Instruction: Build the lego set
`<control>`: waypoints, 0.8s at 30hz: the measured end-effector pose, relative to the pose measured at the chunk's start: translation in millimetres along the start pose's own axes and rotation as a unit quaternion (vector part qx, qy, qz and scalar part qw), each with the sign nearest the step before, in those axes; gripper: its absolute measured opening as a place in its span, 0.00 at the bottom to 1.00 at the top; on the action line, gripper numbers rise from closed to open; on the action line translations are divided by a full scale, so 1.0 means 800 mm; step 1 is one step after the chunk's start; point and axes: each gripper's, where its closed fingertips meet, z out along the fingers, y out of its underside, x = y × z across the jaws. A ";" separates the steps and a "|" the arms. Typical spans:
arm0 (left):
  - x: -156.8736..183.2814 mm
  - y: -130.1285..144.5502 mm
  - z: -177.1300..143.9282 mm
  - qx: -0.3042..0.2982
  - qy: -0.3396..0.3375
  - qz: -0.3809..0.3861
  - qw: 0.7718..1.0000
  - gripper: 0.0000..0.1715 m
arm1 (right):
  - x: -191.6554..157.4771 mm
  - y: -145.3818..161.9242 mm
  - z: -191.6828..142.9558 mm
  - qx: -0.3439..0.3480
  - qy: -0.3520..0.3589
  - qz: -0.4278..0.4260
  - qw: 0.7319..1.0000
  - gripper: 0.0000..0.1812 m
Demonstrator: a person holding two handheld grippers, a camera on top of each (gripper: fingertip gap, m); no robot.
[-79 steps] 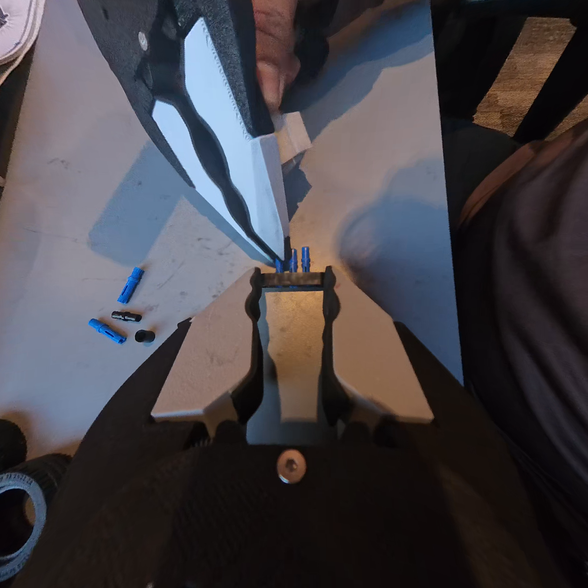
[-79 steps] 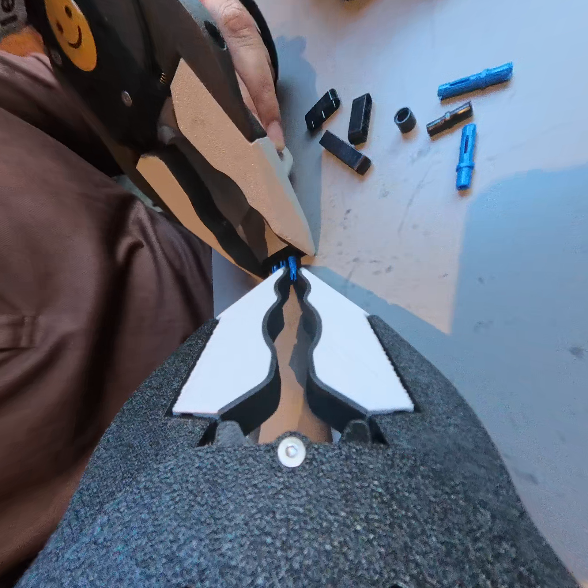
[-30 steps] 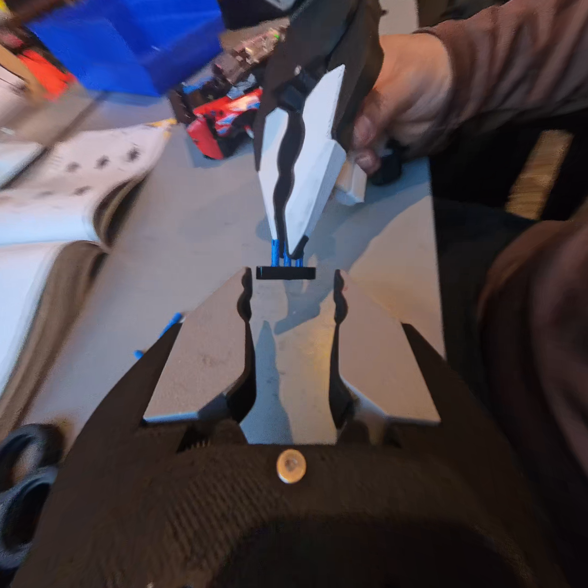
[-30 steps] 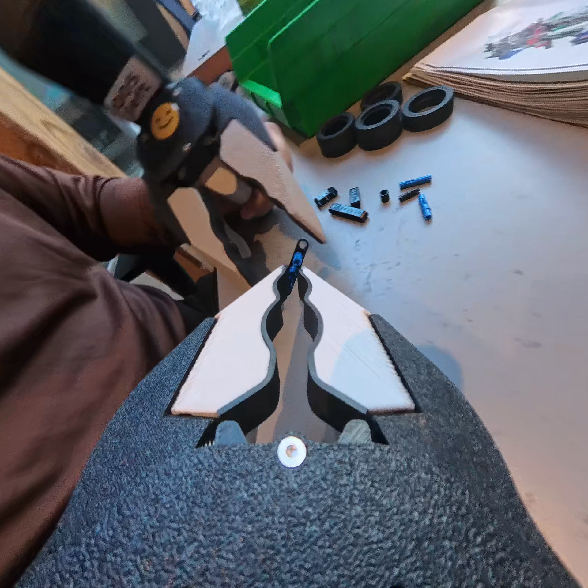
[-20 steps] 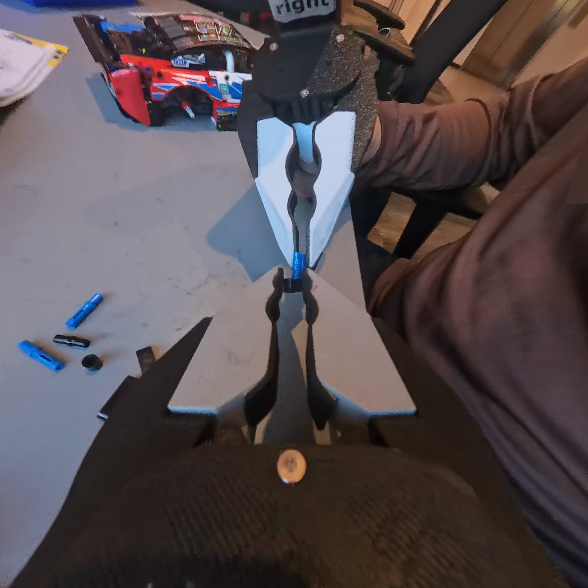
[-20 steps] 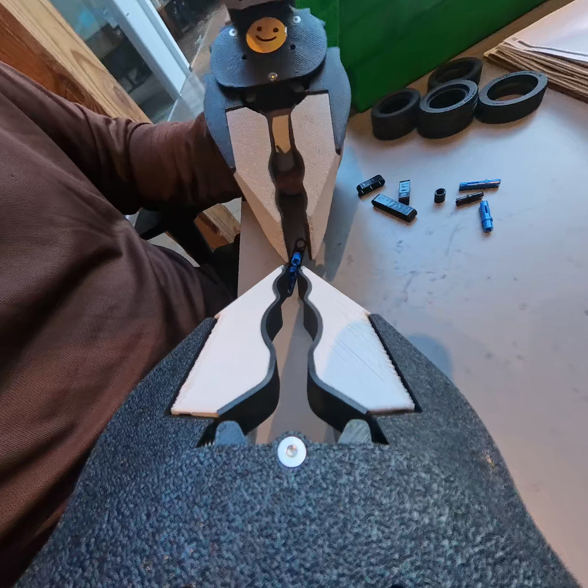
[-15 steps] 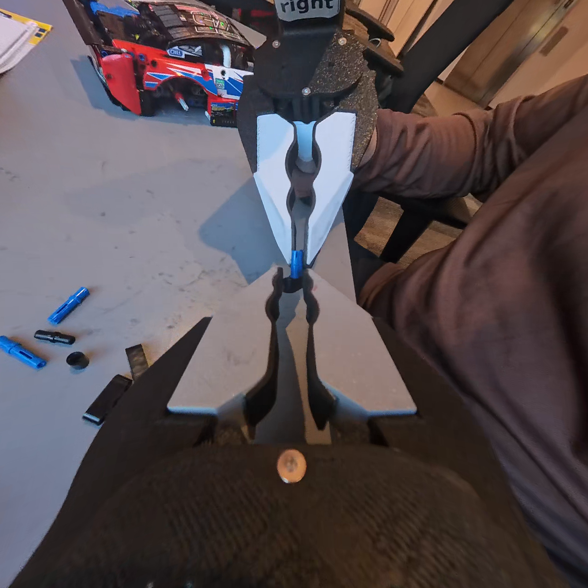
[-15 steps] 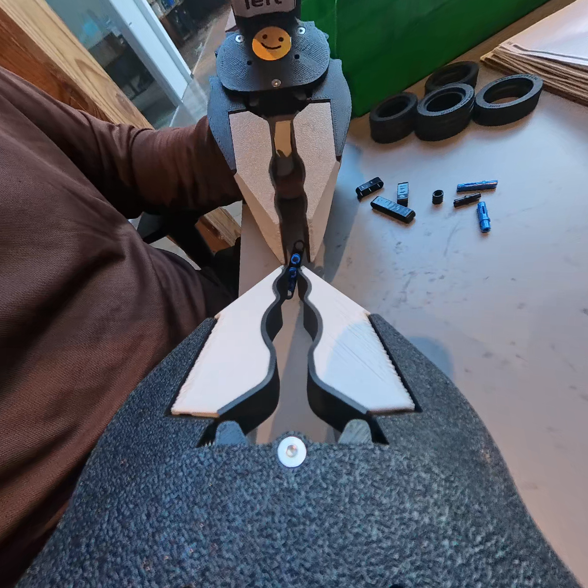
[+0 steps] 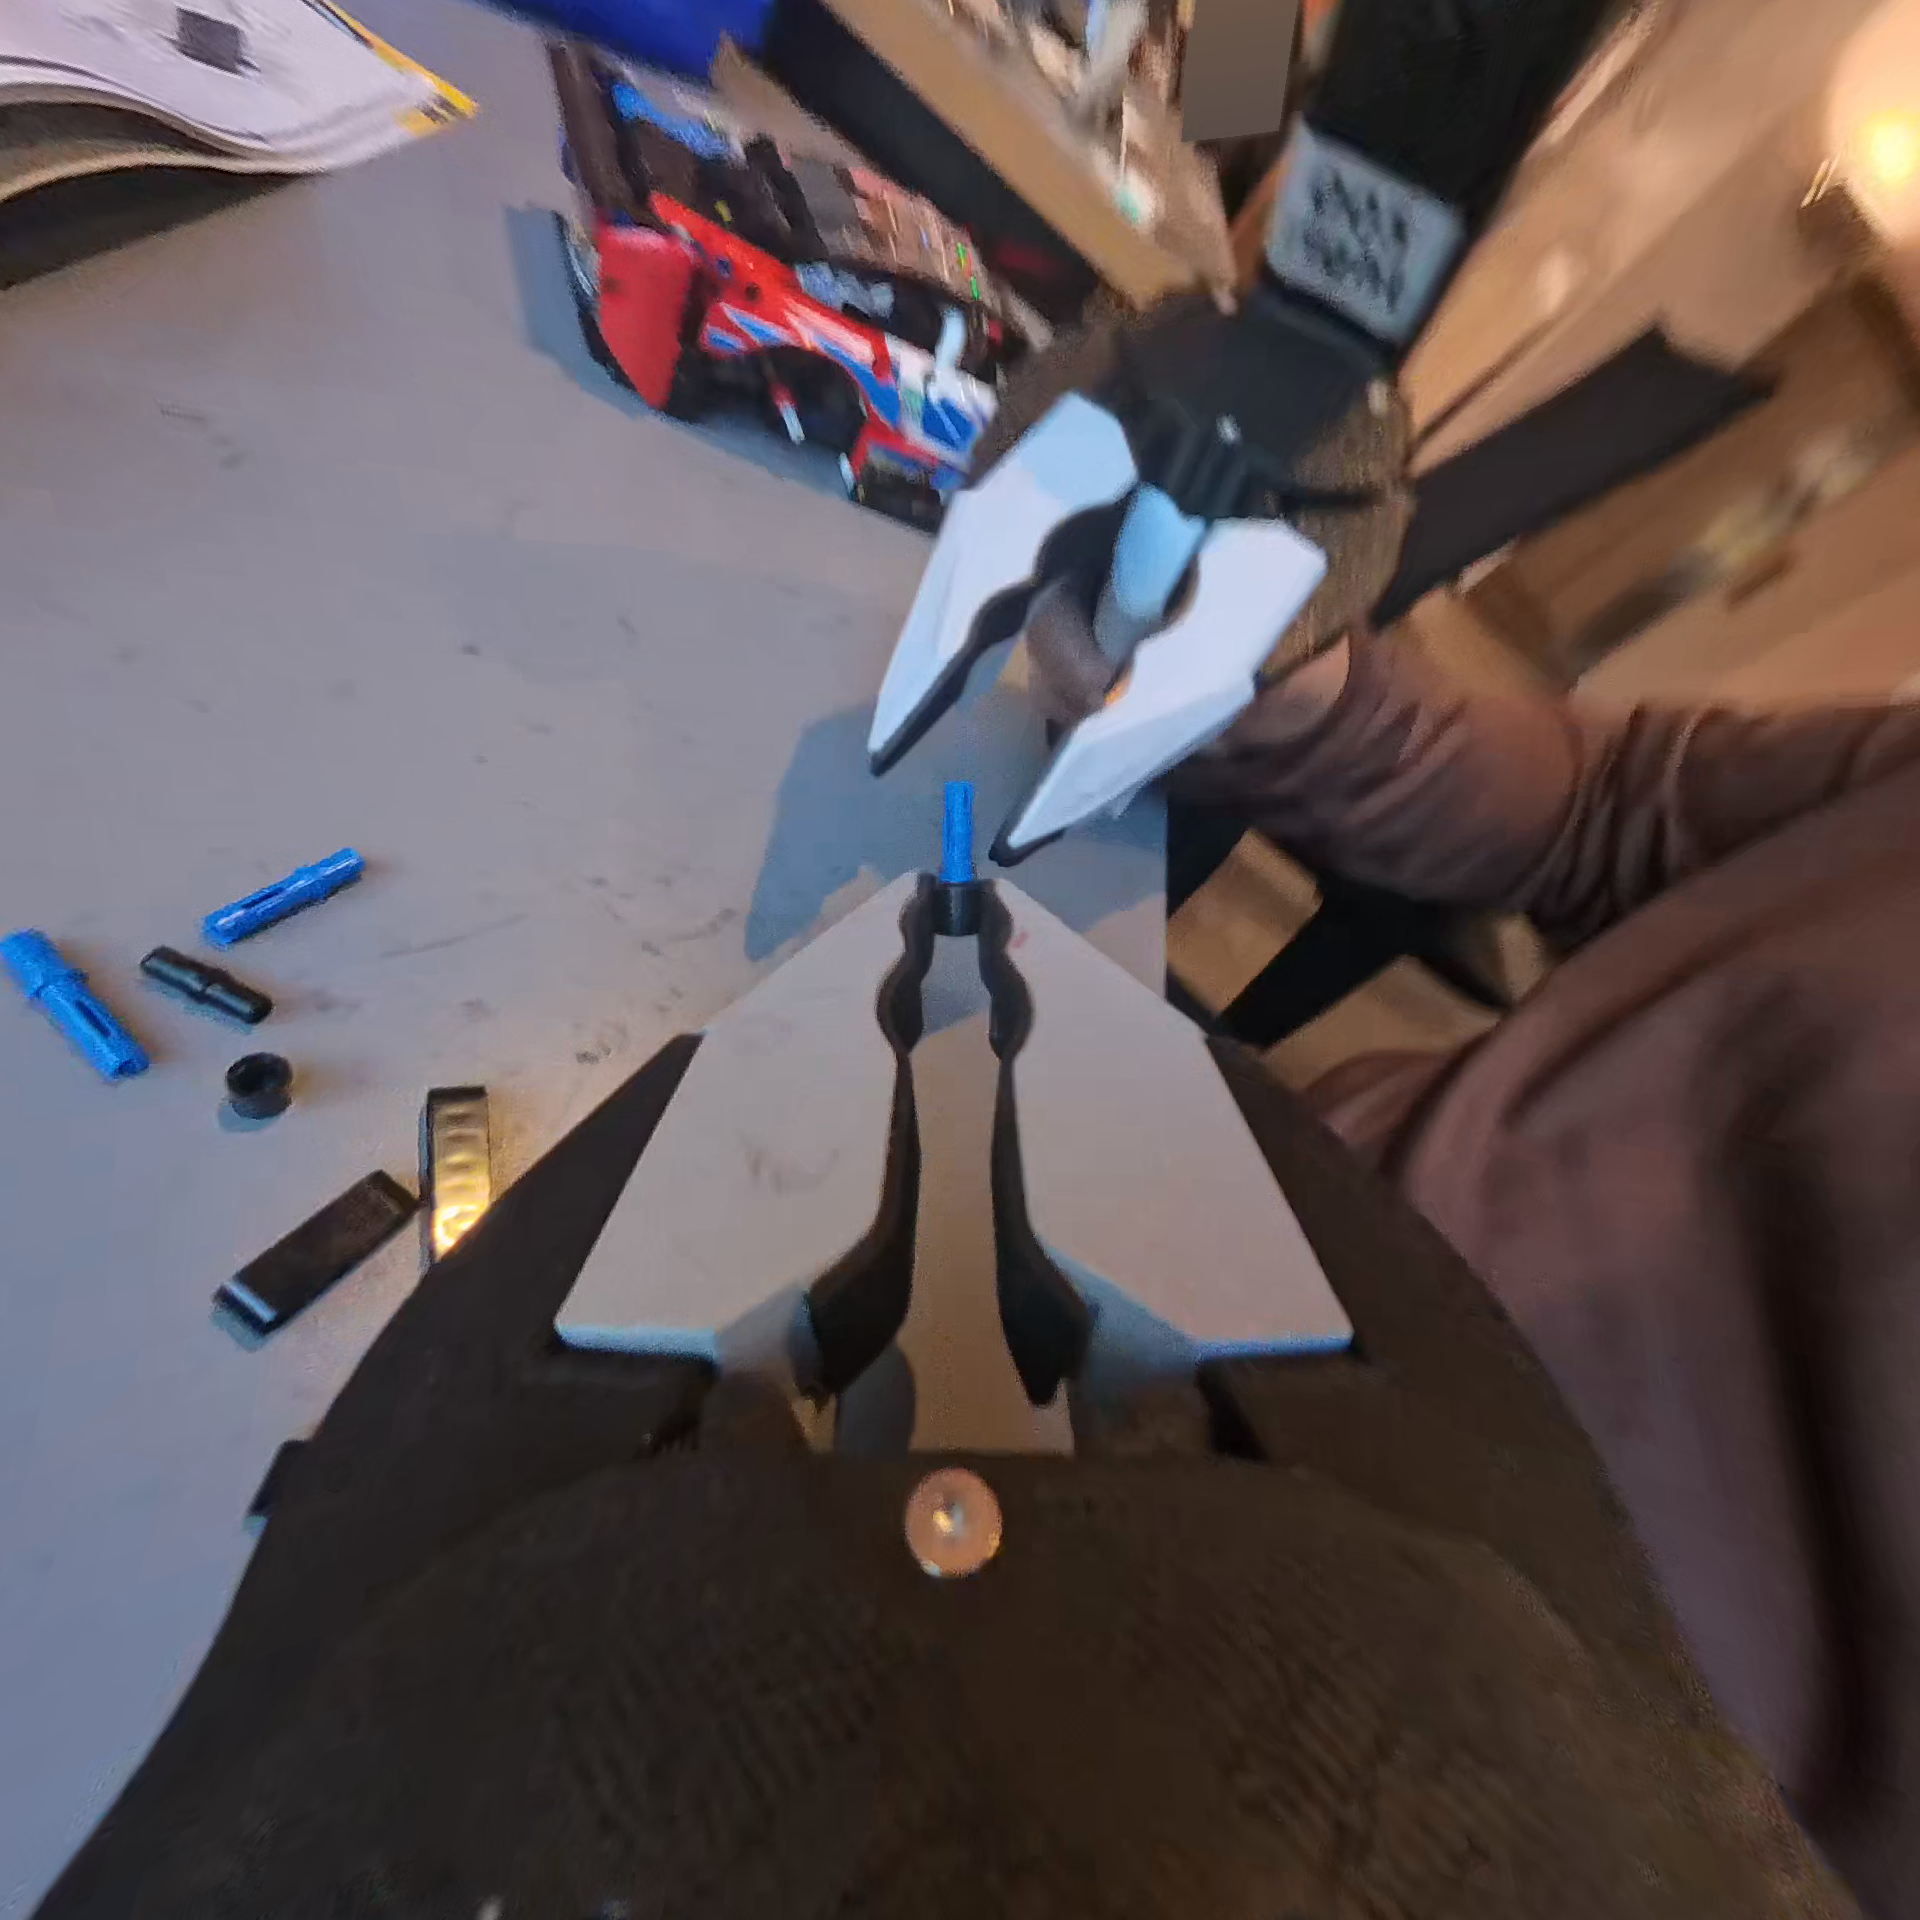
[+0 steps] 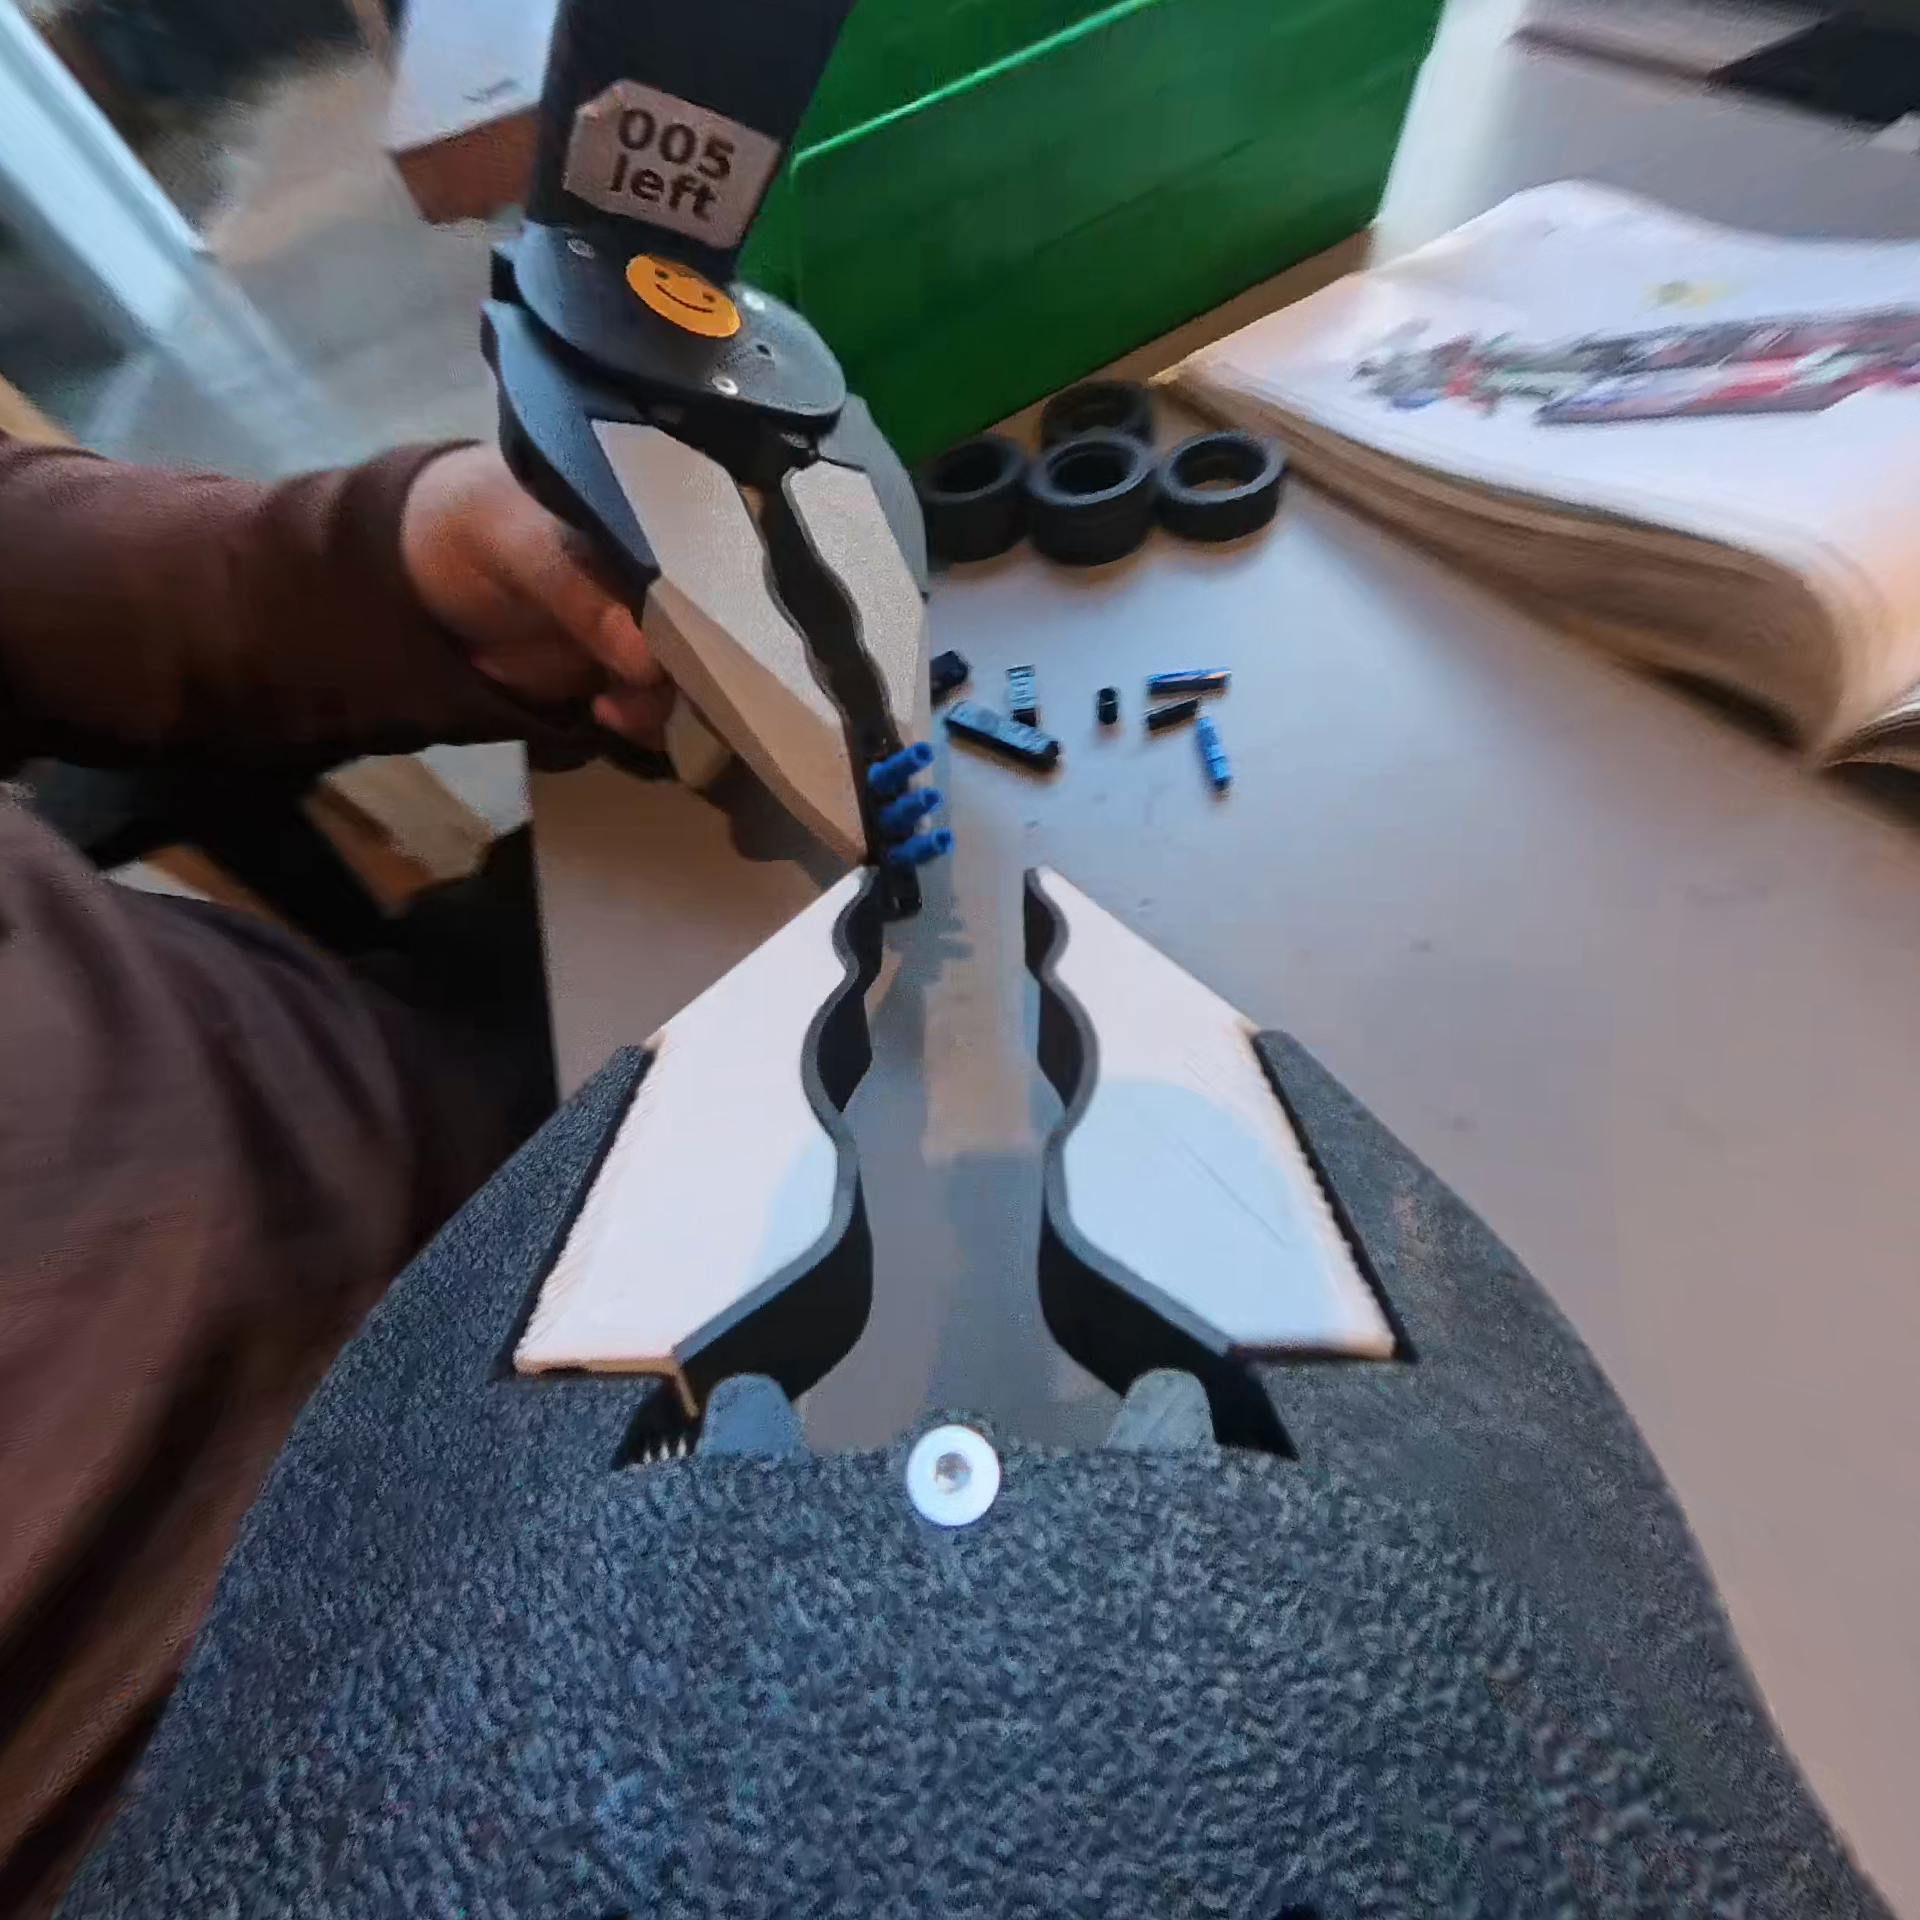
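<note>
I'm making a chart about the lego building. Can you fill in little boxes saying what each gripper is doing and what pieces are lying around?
left gripper: shut on black beam with blue pins
right gripper: open, holding nothing
loose pieces: blue pins and small black parts on the table
tyres: four, black, by the green bin
model car: red, far side of table

This looks like a work or hobby room. A big grey table (image 10: 1455, 1039) holds loose toy parts (image 10: 1101, 717), black tyres (image 10: 1101, 478), a thick picture book (image 10: 1621, 416) and a red toy car (image 9: 790, 312). A green bin (image 10: 1091, 177) stands at the back, and a wooden bench (image 9: 997, 145) is behind the car.
</note>
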 end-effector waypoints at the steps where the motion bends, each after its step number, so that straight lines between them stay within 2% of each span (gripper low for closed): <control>1: -0.001 -0.007 -0.001 0.022 0.008 -0.028 0.999 0.03 | 0.003 -0.003 -0.003 0.006 0.022 -0.021 1.000 0.15; 4: 0.005 -0.015 -0.004 0.055 0.055 -0.094 0.993 0.03 | 0.000 -0.011 -0.004 0.028 0.033 -0.045 0.998 0.14; 8: 0.003 -0.023 -0.010 0.084 0.079 -0.138 0.984 0.03 | -0.001 -0.017 -0.006 0.061 -0.024 0.035 0.997 0.13; 13: 0.005 -0.018 -0.005 0.070 0.071 -0.125 0.987 0.03 | 0.007 -0.029 -0.021 0.113 -0.059 0.096 0.987 0.12; 19: 0.009 -0.014 0.000 0.056 0.075 -0.113 0.989 0.03 | 0.002 -0.028 -0.015 0.109 -0.087 0.114 0.984 0.11; 24: 0.012 -0.014 0.000 0.057 0.077 -0.105 0.990 0.03 | -0.010 -0.026 -0.007 0.093 -0.120 0.121 0.981 0.05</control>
